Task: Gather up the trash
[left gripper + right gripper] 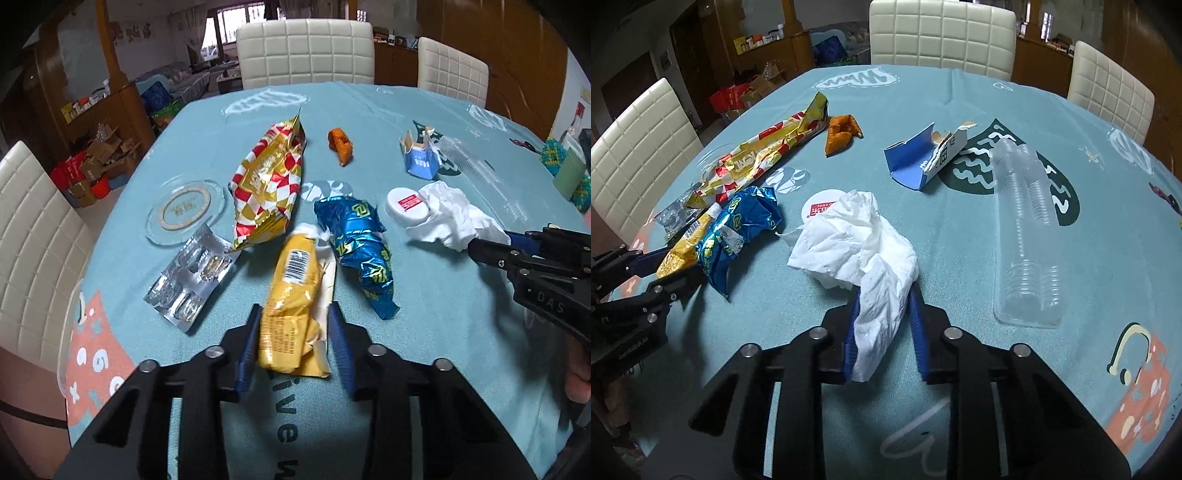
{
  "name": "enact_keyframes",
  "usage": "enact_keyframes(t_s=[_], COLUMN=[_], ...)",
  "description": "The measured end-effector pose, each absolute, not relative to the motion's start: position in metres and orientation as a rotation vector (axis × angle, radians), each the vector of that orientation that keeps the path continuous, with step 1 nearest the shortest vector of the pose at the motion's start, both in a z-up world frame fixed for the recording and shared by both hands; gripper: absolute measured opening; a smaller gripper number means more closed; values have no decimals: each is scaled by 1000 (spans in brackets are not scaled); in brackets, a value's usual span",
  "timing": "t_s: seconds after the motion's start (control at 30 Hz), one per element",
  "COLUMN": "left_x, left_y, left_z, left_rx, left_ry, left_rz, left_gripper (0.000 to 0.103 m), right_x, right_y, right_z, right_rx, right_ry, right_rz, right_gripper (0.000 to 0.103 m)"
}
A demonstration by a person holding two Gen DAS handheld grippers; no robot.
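A blister pack (192, 280) and glass dish (184, 210) are shown clearly only in the left wrist view, where the yellow wrapper (295, 295) is pinched by the left gripper (295, 314) on the tablecloth (443, 295). A clear plastic tray (1027, 236) is seen fully only in the right wrist view, where the white tissue (871, 251) is pinched by the right gripper (882, 299).

Each gripper (295, 332) (882, 317) is matte black plastic with silver pivot screws and ribbed blue pads (341, 350).

Soft daylight, fisheye-warped dark corners

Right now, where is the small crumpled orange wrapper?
In the left wrist view, the small crumpled orange wrapper lies far on the table, between the red-and-gold checked snack bag and the torn blue carton.
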State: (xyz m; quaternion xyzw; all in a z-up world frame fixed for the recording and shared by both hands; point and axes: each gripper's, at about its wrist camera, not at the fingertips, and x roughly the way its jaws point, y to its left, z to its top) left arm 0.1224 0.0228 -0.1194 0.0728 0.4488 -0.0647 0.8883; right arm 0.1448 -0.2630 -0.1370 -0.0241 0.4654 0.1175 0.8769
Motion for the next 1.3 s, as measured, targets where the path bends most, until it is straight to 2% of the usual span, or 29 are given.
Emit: enact_keyframes(t_s=[0.17, 0.47, 0.77, 0.9, 0.93, 1.03, 1.3], left_x=[111, 87, 70, 66, 65, 65, 66], left_y=[28, 59, 108, 131, 137, 153, 186], left_z=[-106, -69, -54, -52, -52, -51, -51], left_rx=[165, 130, 85, 61, 51, 30, 5], left_ry=[882, 763, 700, 692, 690, 685, 679], left_rz=[-117, -78, 20, 67, 79, 110, 188], left_gripper=[24, 24, 24, 24, 24, 24, 24], right_x=[136, 120, 108, 108, 109, 110, 123], right_y=[-258, -234, -184, -161, -156, -139, -90], right_z=[-125, -90, -56, -41, -38, -28, -18], right_rx=[-60, -112, -189, -219, -222, -224, -246], right_ry=[946, 864, 767, 724, 715, 676, 646], right_rz=[240, 256, 318, 358, 369, 405, 524], right_gripper=[21, 21, 21, 18, 13, 8, 5])
